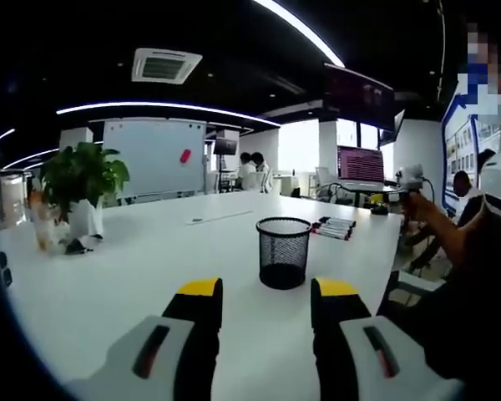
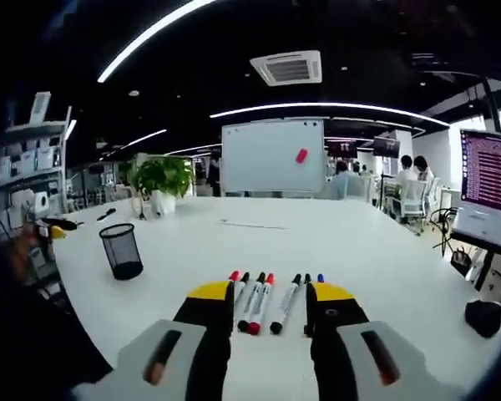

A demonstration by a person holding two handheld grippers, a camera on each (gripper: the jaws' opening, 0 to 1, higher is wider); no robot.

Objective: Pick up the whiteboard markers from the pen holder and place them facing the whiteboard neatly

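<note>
A black mesh pen holder stands upright on the white table, just ahead of my left gripper, which is open with nothing between its fingers. Beyond the holder, several markers lie side by side. In the right gripper view those markers lie in a row with caps toward the whiteboard, directly between the open fingers of my right gripper. The pen holder stands to the left there. The whiteboard stands past the table's far end.
A potted plant sits at the table's far left, also seen as the plant. A laptop stands at the right edge with a black object near it. A person's arm reaches in from the right. People sit in the background.
</note>
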